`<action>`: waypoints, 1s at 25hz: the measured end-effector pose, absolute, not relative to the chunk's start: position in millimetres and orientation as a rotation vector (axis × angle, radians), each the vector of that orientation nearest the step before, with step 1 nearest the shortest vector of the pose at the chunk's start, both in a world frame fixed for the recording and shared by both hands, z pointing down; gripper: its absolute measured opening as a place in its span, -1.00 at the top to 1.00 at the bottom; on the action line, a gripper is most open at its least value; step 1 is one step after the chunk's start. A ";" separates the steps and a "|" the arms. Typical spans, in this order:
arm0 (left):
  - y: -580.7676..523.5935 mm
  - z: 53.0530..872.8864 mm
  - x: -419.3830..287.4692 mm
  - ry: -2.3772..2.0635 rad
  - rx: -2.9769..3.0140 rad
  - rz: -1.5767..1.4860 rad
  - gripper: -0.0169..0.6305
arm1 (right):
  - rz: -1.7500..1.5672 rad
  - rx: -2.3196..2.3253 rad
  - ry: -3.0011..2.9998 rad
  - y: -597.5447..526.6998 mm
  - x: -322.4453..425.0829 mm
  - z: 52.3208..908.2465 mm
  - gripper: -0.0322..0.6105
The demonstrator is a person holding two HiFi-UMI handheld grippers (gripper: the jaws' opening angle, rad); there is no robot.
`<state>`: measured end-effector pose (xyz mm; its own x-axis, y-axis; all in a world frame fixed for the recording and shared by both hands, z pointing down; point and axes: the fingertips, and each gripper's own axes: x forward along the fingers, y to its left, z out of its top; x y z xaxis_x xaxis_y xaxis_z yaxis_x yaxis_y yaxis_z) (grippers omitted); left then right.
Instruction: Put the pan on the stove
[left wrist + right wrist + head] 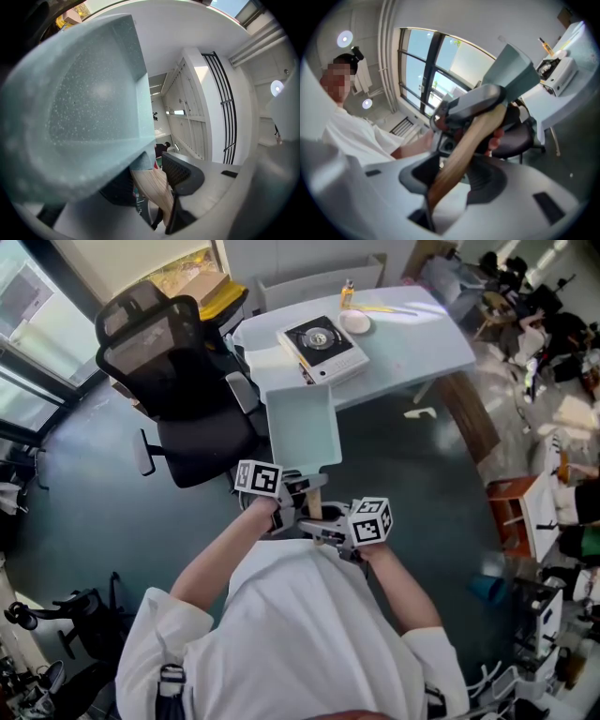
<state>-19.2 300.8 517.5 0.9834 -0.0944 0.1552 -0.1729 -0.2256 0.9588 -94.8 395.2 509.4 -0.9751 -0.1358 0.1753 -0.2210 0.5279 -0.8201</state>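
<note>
Left gripper (298,495), right gripper (323,529) close together, near level, fingers clamped on pan handle (315,505).

The head view looks steeply down from above the person, with the pale blue table (412,348) at upper centre. The left gripper view sits tight against the square pale teal pan (89,103). The right gripper view looks along its light wooden handle (464,145). All three share the pan.
</note>
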 end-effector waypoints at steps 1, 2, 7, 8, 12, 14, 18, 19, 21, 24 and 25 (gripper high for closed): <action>300.1 518.4 -17.7 -0.203 1.805 0.070 0.37 | 1.451 0.303 -2.665 395.4 -92.7 510.3 0.32; 299.1 518.9 -16.2 -0.208 1.812 0.067 0.37 | 1.451 0.294 -2.662 395.5 -90.7 511.1 0.32; 295.1 522.6 -12.4 -0.232 1.798 0.053 0.37 | 1.450 0.265 -2.652 392.5 -83.9 515.8 0.32; 293.9 523.6 -12.3 -0.236 1.792 0.051 0.37 | 1.451 0.261 -2.651 391.1 -83.3 516.5 0.32; 284.5 526.6 -11.7 -0.244 1.795 0.055 0.37 | 1.472 0.250 -2.648 382.8 -82.6 517.4 0.32; 278.9 527.5 -12.1 -0.240 1.800 0.055 0.37 | 1.474 0.250 -2.647 377.5 -83.4 517.7 0.32; 263.0 532.2 -13.9 -0.231 1.778 0.062 0.37 | 1.476 0.251 -2.650 360.0 -85.3 522.5 0.32; 257.5 533.0 -14.3 -0.227 1.778 0.065 0.37 | 1.479 0.254 -2.653 354.2 -86.0 523.2 0.32; 245.8 534.3 -15.2 -0.217 1.779 0.073 0.37 | 1.484 0.262 -2.661 341.7 -88.1 523.5 0.32; 226.4 535.6 -16.3 -0.202 1.788 0.091 0.37 | 1.489 0.286 -2.661 321.1 -91.2 525.3 0.32; 220.0 536.2 -16.7 -0.197 1.790 0.098 0.37 | 1.485 0.295 -2.660 314.2 -92.4 525.8 0.32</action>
